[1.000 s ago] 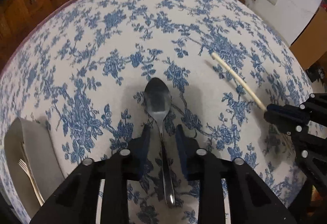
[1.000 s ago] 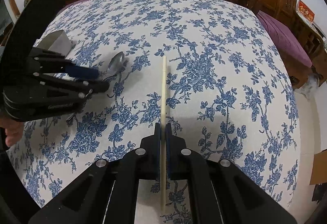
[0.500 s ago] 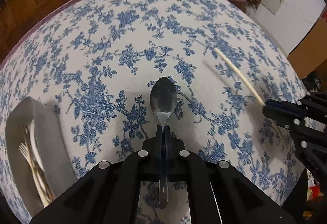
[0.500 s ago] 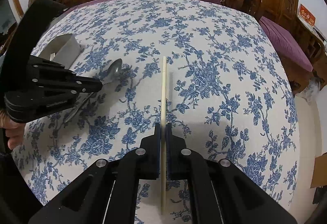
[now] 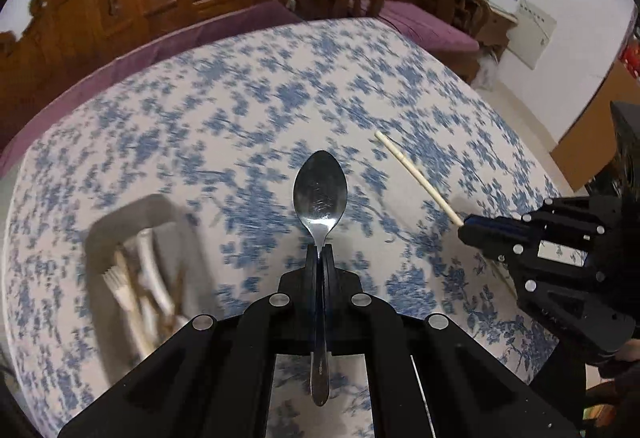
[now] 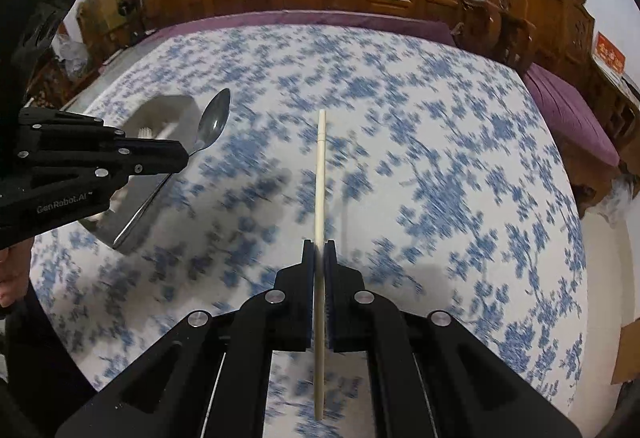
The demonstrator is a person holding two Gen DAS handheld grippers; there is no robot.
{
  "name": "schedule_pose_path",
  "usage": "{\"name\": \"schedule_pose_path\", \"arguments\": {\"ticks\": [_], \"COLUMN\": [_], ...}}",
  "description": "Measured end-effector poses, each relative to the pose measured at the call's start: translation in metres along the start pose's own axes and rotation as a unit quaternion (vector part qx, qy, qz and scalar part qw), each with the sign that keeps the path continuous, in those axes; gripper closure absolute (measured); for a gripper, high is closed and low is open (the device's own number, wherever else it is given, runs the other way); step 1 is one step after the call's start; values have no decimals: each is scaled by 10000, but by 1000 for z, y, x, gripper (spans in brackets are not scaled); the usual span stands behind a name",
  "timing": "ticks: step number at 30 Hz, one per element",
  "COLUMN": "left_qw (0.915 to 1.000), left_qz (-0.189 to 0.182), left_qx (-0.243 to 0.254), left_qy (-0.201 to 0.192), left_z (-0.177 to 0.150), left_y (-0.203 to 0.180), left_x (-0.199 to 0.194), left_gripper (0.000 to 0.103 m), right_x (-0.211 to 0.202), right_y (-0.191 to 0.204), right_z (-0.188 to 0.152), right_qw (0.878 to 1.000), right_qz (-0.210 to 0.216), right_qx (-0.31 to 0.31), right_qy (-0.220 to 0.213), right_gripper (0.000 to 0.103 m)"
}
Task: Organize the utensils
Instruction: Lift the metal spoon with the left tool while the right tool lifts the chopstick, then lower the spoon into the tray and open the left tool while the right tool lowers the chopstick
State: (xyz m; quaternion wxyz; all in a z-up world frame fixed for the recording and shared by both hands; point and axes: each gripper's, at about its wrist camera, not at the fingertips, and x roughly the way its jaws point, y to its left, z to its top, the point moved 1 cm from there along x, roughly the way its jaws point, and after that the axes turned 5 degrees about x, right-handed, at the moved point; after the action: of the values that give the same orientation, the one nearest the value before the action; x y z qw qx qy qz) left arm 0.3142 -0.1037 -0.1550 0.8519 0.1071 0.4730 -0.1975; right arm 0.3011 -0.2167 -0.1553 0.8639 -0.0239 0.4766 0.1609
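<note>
Now both tools are loaded: the left gripper [image 5: 320,252] has its jaws pinched tight on the spoon [image 5: 320,194], held above the cloth [image 5: 248,126], and the right gripper [image 6: 319,250] is clamped on a chopstick [image 6: 320,174]. It looks like the carry step. Next, each piece needs lining up over the tray [image 5: 120,222] at the left before letting go.

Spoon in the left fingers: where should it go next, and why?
Probably carry the spoon left and lower it into the grey tray. The left gripper is shut on its handle and holds it above the tablecloth. The tray already holds a fork and other utensils, blurred here. The right gripper is shut on a chopstick, which could follow.
</note>
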Motion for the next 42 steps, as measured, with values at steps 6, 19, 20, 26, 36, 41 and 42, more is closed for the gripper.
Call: {"name": "schedule_pose_path", "arguments": {"ticks": [6, 19, 20, 26, 36, 41, 42], "left_qw": [9988, 9918, 9915, 9890, 9871, 9849, 9846], "left_qz": [274, 545, 536, 503, 657, 762, 780], "left_qx": [-363, -1157, -1187, -1388, -1441, -1503, -1506], "left_qy": [-157, -44, -26, -46, -242, -405, -425], "left_z": [-16, -55, -56, -65, -81, -93, -95], "left_y": [49, 127, 130, 144, 157, 166, 167], "left_x": [-22, -16, -14, -10, -38, -59, -62], "left_gripper": [102, 101, 101, 101, 79, 64, 64], "right_x": [-1, 16, 18, 25, 38, 48, 50], "right_y": [44, 126, 128, 141, 164, 178, 180], "right_z": [20, 41, 41, 44, 52, 56, 56], "right_qw": [9994, 9966, 9965, 9959, 9948, 9937, 9936], "right_qz": [268, 688, 699, 750, 951, 1091, 1111], "right_qx": [-174, -436, -441, -496, -360, -213, -194], "right_qy": [-144, -134, -123, -75, -85, -101, -95], "right_gripper": [97, 97, 97, 97, 97, 97, 97]}}
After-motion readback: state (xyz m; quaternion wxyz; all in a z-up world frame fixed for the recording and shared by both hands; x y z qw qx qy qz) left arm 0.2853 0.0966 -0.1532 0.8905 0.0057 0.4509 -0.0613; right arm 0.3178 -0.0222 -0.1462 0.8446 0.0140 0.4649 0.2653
